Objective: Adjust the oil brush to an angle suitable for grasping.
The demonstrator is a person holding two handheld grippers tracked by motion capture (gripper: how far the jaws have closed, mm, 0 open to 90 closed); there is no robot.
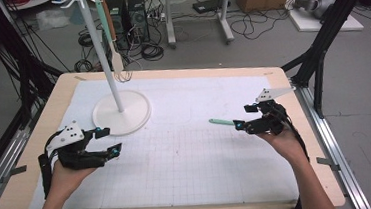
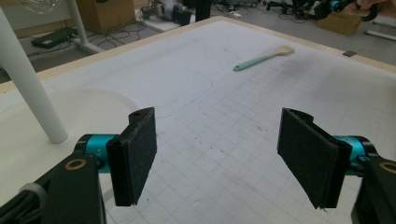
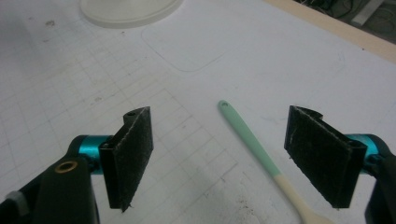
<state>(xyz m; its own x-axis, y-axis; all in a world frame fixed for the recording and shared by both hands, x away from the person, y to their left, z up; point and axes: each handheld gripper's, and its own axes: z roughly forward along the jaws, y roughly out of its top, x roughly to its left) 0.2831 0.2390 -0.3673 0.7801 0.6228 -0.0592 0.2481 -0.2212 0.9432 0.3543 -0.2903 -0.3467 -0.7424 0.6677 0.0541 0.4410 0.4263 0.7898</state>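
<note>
one spatula on the white mat, flat, just beside the right gripper and well apart from the left gripper. lies with its long axis across the table in the high view: mint handle tip toward the middle, pale head toward the right hand and partly hidden under it.

seen along the right gripper's jaws, runs away from the camera: hole end farthest, cream head nearest at the bottom edge, a little closer to the right-hand jaw than to the other. jaws spread wide on either side of the handle, pinching nothing, pads clear of it and apparently above it. closing line therefore square across the handle rather than along it. judged a fair line-up for a pinch after a short drop and a small sideways shift to centre the shaft.

left gripper spread as well and empty, hovering near the round base of the white stand, with the spatula far off toward the opposite edge.

clearly nearer: the right hand. probably next: down onto the mint part, close across it, then lift toward the stand's hooks, with other utensils hanging there. main risk, by judgement: a thin, low handle on the mat, easy to miss, or to tip if gripped near the head.
</note>
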